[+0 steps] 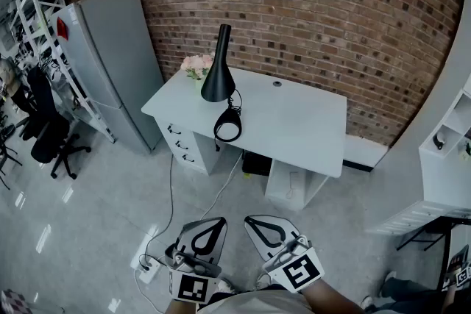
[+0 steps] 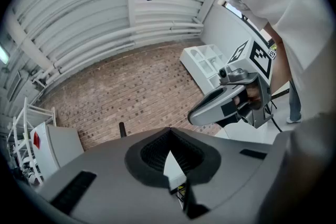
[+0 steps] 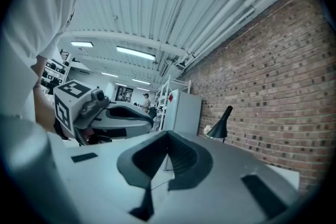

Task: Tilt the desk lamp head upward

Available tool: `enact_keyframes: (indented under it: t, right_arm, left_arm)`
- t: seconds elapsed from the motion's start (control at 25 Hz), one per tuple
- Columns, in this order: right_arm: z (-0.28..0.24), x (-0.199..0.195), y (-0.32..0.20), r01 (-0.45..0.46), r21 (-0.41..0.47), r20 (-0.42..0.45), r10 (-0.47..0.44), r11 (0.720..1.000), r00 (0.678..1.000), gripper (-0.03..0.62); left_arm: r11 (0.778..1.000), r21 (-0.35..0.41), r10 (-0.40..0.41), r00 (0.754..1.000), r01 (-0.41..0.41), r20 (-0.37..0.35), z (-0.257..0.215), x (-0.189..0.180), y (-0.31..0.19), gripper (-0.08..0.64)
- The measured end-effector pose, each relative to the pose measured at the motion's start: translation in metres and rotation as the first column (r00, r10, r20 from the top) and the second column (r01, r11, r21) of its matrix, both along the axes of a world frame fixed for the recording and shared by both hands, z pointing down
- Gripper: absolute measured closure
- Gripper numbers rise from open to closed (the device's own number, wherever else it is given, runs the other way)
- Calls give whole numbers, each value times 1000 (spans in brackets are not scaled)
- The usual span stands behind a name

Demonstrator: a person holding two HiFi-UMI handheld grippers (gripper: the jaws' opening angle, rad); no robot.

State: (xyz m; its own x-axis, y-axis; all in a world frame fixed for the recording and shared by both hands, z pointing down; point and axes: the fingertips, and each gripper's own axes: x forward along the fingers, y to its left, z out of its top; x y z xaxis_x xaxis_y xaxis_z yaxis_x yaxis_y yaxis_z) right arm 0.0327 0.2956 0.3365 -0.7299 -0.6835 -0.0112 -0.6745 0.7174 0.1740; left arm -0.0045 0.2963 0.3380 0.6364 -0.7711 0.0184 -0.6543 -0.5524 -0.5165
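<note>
A black desk lamp [image 1: 217, 68] stands on the white desk [image 1: 294, 121] against the brick wall. Its cone head points down and its ring-shaped base [image 1: 228, 128] lies at the desk's front edge. Both grippers hang low in the head view, well short of the desk and over the floor. My left gripper [image 1: 220, 221] and right gripper [image 1: 250, 220] are both shut with nothing between the jaws. The right gripper view shows the lamp [image 3: 221, 125] far off past my right gripper [image 3: 168, 135]. In the left gripper view only the lamp's top [image 2: 122, 129] peeks over my left gripper [image 2: 169, 130].
A grey cabinet [image 1: 110, 59] stands left of the desk, with pink flowers [image 1: 196, 65] at the desk's back corner. Drawers [image 1: 185, 145] sit under the desk. An office chair [image 1: 50, 140] is far left, white shelving [image 1: 445, 162] at right. A power strip [image 1: 148, 268] and cables lie on the floor.
</note>
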Motion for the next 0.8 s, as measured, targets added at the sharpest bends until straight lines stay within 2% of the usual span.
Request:
enact_keyframes:
  t: [0.24, 0.48, 0.68, 0.8]
  right_arm:
    - [-1, 10, 0, 25, -25, 65, -23, 999, 998, 575]
    - [-1, 13, -5, 47, 2, 50, -47, 999, 998, 575]
    - [4, 24, -10, 70, -16, 74, -68, 997, 995, 575]
    - [9, 29, -13, 95, -21, 72, -93, 995, 993, 575]
  left_arm:
    - [1000, 7, -6, 999, 6, -53, 0, 9, -2, 555]
    - [1000, -12, -27, 998, 26, -52, 5, 13, -6, 555]
    - [998, -32, -53, 999, 53, -1, 11, 24, -6, 555]
    - [996, -42, -77, 997, 76, -4, 17, 30, -4, 554]
